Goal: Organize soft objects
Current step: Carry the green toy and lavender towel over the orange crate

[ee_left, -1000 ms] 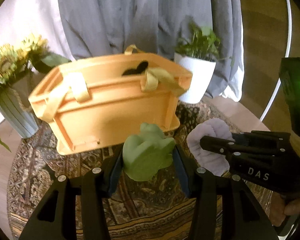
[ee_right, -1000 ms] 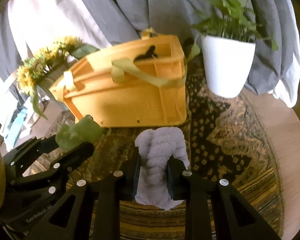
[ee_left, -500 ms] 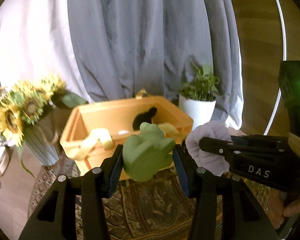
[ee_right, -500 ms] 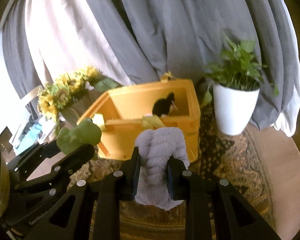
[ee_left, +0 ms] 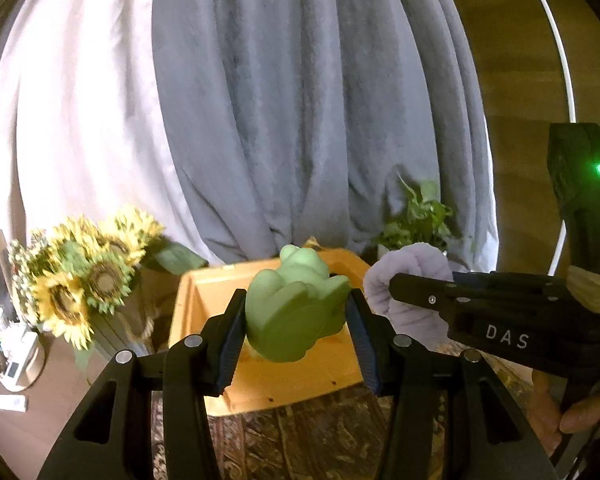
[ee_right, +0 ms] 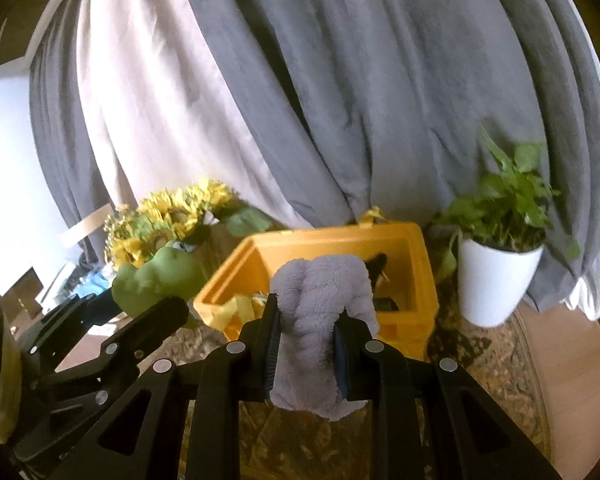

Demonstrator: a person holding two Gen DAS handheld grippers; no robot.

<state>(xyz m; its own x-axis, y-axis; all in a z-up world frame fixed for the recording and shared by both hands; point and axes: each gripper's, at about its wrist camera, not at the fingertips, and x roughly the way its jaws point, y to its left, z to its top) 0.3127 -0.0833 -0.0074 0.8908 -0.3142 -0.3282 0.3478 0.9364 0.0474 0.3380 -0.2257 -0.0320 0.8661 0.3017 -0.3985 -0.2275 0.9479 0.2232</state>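
Note:
My left gripper point(ee_left: 296, 316) is shut on a green soft frog toy point(ee_left: 296, 304), held in the air in front of an orange storage bin point(ee_left: 284, 384). My right gripper point(ee_right: 306, 324) is shut on a lilac plush toy point(ee_right: 320, 320), also held in the air just before the bin point(ee_right: 416, 320). The right gripper and plush show at the right of the left wrist view point(ee_left: 412, 292); the left gripper and frog show at the left of the right wrist view point(ee_right: 160, 280). A dark object point(ee_right: 376, 264) lies inside the bin.
The bin stands on a patterned rug point(ee_right: 480, 352). A vase of sunflowers point(ee_left: 84, 280) is left of the bin; a white potted plant point(ee_right: 496, 276) is right of it. Grey and white curtains point(ee_left: 292, 120) hang behind. Small items lie on the floor at far left point(ee_left: 16, 364).
Both grippers have risen with their toys; the bin now sits lower in both views and its open inside shows.

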